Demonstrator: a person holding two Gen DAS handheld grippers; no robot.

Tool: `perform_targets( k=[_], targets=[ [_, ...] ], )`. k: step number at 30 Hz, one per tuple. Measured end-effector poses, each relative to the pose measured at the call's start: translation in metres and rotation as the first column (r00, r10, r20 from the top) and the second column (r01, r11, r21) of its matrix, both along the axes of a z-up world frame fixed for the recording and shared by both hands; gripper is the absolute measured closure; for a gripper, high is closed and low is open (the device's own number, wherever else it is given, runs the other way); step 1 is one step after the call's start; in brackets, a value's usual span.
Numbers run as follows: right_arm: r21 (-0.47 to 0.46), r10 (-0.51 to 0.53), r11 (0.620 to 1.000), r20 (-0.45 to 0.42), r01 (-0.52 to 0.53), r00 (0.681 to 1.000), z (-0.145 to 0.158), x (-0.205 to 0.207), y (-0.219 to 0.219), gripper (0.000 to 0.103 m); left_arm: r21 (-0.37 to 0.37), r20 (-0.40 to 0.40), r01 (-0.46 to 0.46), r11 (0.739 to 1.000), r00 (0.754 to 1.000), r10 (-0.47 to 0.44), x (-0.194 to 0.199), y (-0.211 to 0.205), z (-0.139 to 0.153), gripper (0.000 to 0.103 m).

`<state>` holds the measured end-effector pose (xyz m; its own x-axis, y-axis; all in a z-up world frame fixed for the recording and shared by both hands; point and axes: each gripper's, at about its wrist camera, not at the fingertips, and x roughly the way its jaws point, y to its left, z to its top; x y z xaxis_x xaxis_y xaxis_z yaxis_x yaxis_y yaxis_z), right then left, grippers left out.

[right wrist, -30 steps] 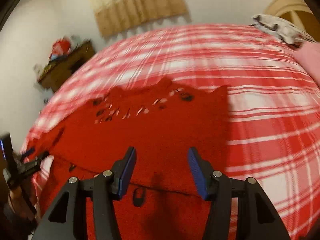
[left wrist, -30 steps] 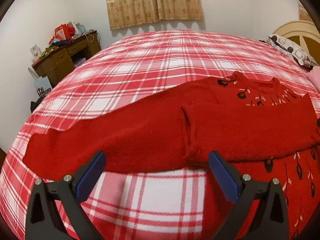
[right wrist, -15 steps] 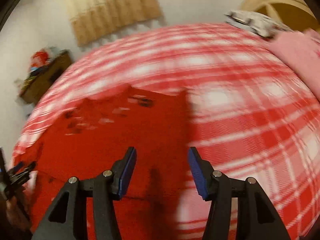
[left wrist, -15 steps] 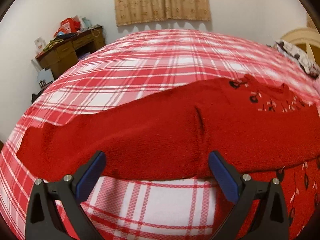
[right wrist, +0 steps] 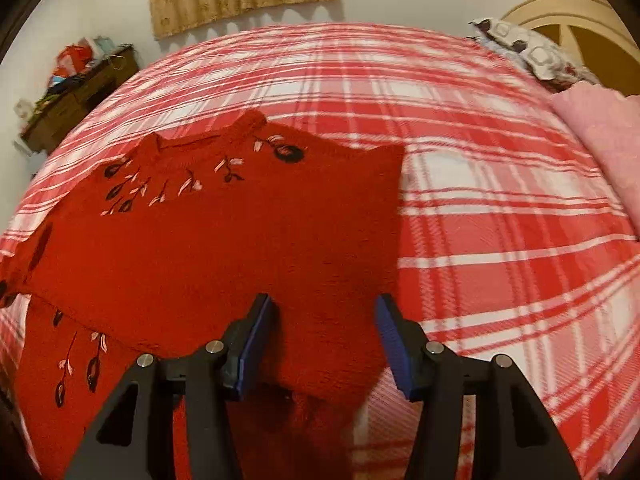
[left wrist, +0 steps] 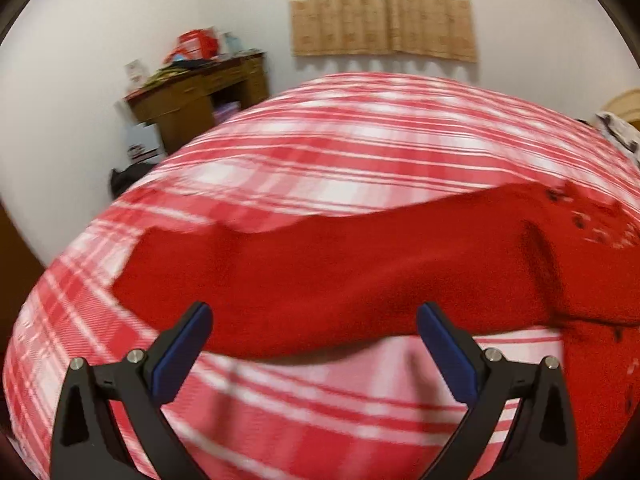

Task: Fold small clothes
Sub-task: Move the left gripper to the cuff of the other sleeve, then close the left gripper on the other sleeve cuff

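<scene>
The red sweater [right wrist: 224, 240] was seen beyond both grippers' parted jaws, apparently untouched by right gripper [right wrist: 324, 336] and left gripper [left wrist: 314, 340].

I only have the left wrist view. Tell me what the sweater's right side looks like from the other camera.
Observer: The right sleeve is already folded across the sweater; its right edge runs straight.
Operator: Report the right claw.
Observer: The right claw is open and empty, hovering over the folded sleeve's cuff end.
Operator: Tell me what lies beyond the sweater on that side.
Observer: Bare plaid bedspread, then a pink blanket at the far right edge.
</scene>
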<state>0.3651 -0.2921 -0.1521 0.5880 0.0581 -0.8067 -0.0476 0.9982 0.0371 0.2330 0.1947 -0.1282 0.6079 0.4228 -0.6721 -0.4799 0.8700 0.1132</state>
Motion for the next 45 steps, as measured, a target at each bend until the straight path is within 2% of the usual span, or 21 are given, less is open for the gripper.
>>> perform_targets(
  k=[3,6,7,9,10,14,15,17,20,24,27,29,31,32,37,38,39,40,43,45],
  targets=[
    [0.036,0.069,0.997,0.036,-0.07,0.997,0.009,-0.004,0.021,0.044,0.003,-0.019,-0.076,0.997,0.997,0.076,-0.015,0.034,-0.002,0.0],
    [-0.049,0.066,0.997,0.012,-0.066,0.998,-0.004,0.001,0.032,0.044,0.017,-0.038,-0.143,0.99,0.989,0.143,-0.029,0.064,-0.004,0.0],
    [-0.067,0.032,0.997,-0.022,-0.033,0.999,-0.014,0.006,0.025,0.044,0.027,-0.042,-0.167,0.986,0.985,0.168,-0.035,0.075,-0.004,0.0],
    [0.017,-0.002,1.0,-0.011,0.002,1.0,-0.021,0.004,0.003,0.041,0.045,-0.046,-0.212,0.976,0.976,0.214,-0.044,0.093,-0.004,0.0],
    [0.027,-0.009,1.0,-0.007,0.009,1.0,-0.022,0.003,-0.005,0.041,0.049,-0.047,-0.236,0.971,0.97,0.238,-0.048,0.103,-0.004,0.0],
    [0.025,-0.009,1.0,-0.002,0.009,1.0,-0.024,-0.003,-0.014,0.036,0.011,-0.042,-0.305,0.952,0.951,0.305,-0.061,0.134,-0.007,0.0],
    [0.005,-0.027,1.0,-0.003,0.027,1.0,-0.026,-0.004,-0.014,0.024,-0.012,-0.041,-0.309,0.951,0.95,0.308,-0.063,0.141,-0.007,0.0],
    [0.038,-0.072,0.997,-0.011,0.073,0.997,-0.033,-0.003,-0.021,0.017,-0.044,-0.039,-0.337,0.94,0.941,0.336,-0.067,0.152,-0.008,0.0],
    [0.053,-0.075,0.996,-0.006,0.075,0.997,-0.032,-0.003,-0.024,0.017,-0.057,-0.019,-0.339,0.939,0.941,0.338,-0.072,0.153,-0.005,0.0],
    [0.05,-0.077,0.996,0.002,0.076,0.997,-0.032,-0.005,-0.023,0.017,-0.088,0.007,-0.295,0.951,0.955,0.297,-0.065,0.151,0.0,0.001],
    [0.05,-0.079,0.996,0.005,0.078,0.997,-0.032,-0.006,-0.022,0.016,-0.141,0.01,-0.257,0.956,0.965,0.261,-0.053,0.152,-0.002,0.01],
    [0.052,-0.081,0.995,0.006,0.081,0.997,-0.032,-0.007,-0.023,0.015,-0.183,-0.003,-0.242,0.953,0.969,0.245,-0.046,0.154,-0.007,0.021],
    [0.055,-0.085,0.995,0.007,0.084,0.996,-0.033,-0.009,-0.022,0.014,-0.24,-0.02,-0.236,0.942,0.971,0.238,-0.039,0.159,-0.014,0.043],
    [0.055,-0.085,0.995,0.007,0.085,0.996,-0.033,-0.009,-0.023,0.014,-0.263,-0.029,-0.245,0.933,0.969,0.247,-0.037,0.161,-0.017,0.049],
    [0.062,-0.088,0.994,0.007,0.088,0.996,-0.033,-0.009,-0.025,0.013,-0.281,-0.002,-0.236,0.93,0.969,0.245,-0.035,0.161,-0.019,0.05],
    [0.062,-0.089,0.994,0.008,0.088,0.996,-0.033,-0.009,-0.024,0.013,-0.28,0.004,-0.224,0.934,0.972,0.234,-0.034,0.159,-0.02,0.055],
    [0.062,-0.088,0.994,0.008,0.088,0.996,-0.033,-0.009,-0.025,0.012,-0.277,0.012,-0.205,0.939,0.976,0.217,-0.033,0.158,-0.021,0.073],
    [0.063,-0.089,0.994,0.007,0.088,0.996,-0.033,-0.009,-0.025,0.012,-0.287,0.011,-0.178,0.941,0.982,0.189,-0.031,0.157,-0.022,0.086],
    [0.065,-0.09,0.994,0.007,0.089,0.996,-0.034,-0.009,-0.025,0.012,-0.314,0.032,-0.139,0.939,0.987,0.157,-0.032,0.154,-0.017,0.089],
    [0.067,-0.091,0.994,0.006,0.09,0.996,-0.034,-0.009,-0.025,0.011,-0.304,0.051,-0.129,0.944,0.987,0.151,-0.033,0.152,-0.01,0.09]
  ],
)
